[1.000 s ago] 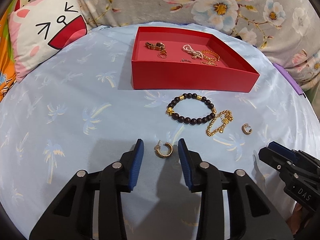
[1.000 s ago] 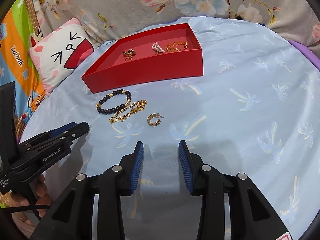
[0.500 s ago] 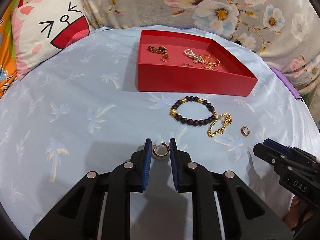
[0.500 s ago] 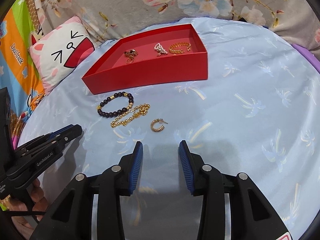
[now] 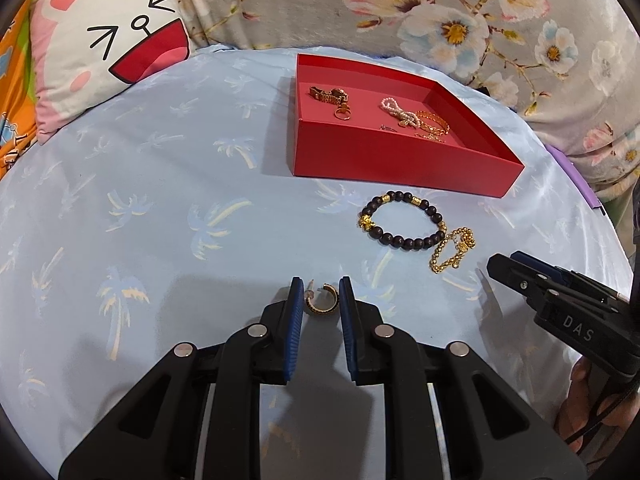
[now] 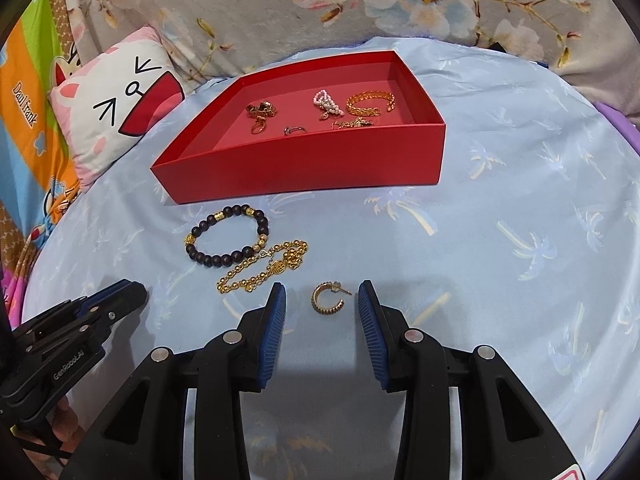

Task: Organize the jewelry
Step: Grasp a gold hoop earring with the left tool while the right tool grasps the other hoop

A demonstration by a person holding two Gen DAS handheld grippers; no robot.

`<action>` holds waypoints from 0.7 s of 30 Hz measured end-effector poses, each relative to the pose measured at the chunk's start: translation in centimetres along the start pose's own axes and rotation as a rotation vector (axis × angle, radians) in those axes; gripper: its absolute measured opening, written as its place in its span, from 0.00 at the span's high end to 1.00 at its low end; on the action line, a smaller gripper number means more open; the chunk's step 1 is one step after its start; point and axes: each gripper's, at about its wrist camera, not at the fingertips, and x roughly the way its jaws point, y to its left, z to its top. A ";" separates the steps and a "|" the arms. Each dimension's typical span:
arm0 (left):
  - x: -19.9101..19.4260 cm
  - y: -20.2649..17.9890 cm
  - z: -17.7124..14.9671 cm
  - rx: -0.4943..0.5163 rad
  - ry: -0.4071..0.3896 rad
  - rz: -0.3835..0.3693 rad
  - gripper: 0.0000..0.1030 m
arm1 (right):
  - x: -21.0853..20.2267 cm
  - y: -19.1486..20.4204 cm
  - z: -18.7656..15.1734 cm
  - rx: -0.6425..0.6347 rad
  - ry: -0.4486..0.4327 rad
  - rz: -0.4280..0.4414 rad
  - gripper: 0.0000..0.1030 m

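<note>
You are clamping your left gripper on one gold hoop earring while straddling its twin with your right gripper, jaws apart, readying both for the red tray.

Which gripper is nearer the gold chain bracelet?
Right. The right gripper has one jaw just beside the gold chain bracelet; the left gripper, jaws just closed onto a hoop earring, sits farther off to the bracelet's left.
</note>
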 end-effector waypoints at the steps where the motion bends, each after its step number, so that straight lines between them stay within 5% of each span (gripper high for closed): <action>1: 0.0 0.0 0.0 -0.001 0.000 -0.002 0.83 | 0.0 0.0 0.0 0.000 -0.001 -0.001 0.63; 16: 0.1 -0.1 0.0 -0.008 0.002 -0.013 0.83 | 0.2 -0.1 0.3 0.019 -0.003 0.015 0.64; 21: 0.0 0.0 0.0 -0.008 0.001 -0.016 0.83 | 0.4 0.4 0.1 -0.012 0.002 -0.019 0.74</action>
